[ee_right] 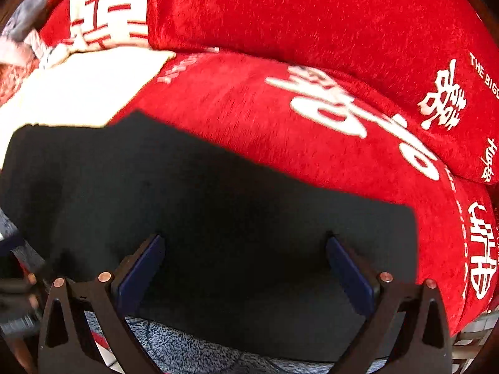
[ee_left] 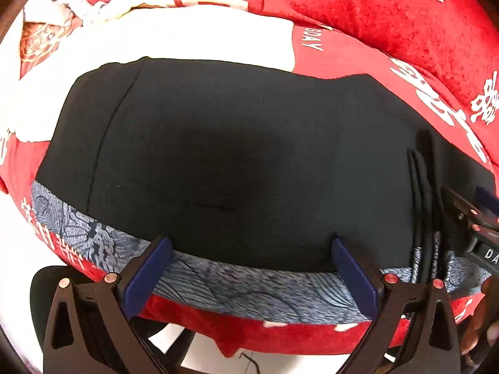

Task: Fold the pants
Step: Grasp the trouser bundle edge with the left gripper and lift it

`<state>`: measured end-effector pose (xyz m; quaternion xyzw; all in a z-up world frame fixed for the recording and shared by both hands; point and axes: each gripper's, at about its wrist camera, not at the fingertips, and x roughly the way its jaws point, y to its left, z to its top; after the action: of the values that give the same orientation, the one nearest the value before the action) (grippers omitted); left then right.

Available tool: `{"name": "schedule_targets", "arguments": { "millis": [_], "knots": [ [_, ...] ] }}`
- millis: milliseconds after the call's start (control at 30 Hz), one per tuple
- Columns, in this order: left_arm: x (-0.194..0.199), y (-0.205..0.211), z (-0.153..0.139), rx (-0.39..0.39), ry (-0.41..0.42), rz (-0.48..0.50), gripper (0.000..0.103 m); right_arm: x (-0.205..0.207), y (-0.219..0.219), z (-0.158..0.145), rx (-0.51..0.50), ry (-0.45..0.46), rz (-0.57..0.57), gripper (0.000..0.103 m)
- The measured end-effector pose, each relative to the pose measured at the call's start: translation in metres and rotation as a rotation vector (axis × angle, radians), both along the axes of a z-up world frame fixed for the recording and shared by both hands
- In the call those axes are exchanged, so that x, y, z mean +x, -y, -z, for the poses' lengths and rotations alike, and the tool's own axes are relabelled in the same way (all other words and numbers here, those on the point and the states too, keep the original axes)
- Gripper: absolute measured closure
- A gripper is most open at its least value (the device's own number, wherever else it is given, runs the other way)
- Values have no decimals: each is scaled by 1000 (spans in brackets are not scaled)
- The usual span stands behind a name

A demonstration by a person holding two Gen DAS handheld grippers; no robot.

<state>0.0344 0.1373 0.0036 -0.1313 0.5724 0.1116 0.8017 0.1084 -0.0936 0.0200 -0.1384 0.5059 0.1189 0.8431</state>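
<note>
One pair of black fabric pants [ee_left: 218, 155] lying flat on one red plush blanket with white characters [ee_right: 312, 103], one blue-grey patterned cloth [ee_left: 249, 283] under their near edge, left gripper [ee_left: 249, 255] wide open and empty above that edge, right gripper [ee_right: 246, 252] wide open over the pants, gripping nothing

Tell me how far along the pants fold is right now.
Looks mostly done: the black pants lie as a flat rectangle on the red cushion, with stacked layer edges at their right side. Nothing is in hand; the left tongs and right tongs both sit open over the fabric. Possibly one last fold or smoothing remains.
</note>
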Motion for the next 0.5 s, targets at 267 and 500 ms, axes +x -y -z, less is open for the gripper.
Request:
{"name": "schedule_targets", "arguments": {
  "millis": [267,500],
  "knots": [
    [-5,-44,6,-3,15,-56,0,-2,-25,-2,60,-55,-63,0],
    [-21,-95,6,-7,19,-127,0,-13,-71,2,-4,-51,-209,0]
  ]
}}
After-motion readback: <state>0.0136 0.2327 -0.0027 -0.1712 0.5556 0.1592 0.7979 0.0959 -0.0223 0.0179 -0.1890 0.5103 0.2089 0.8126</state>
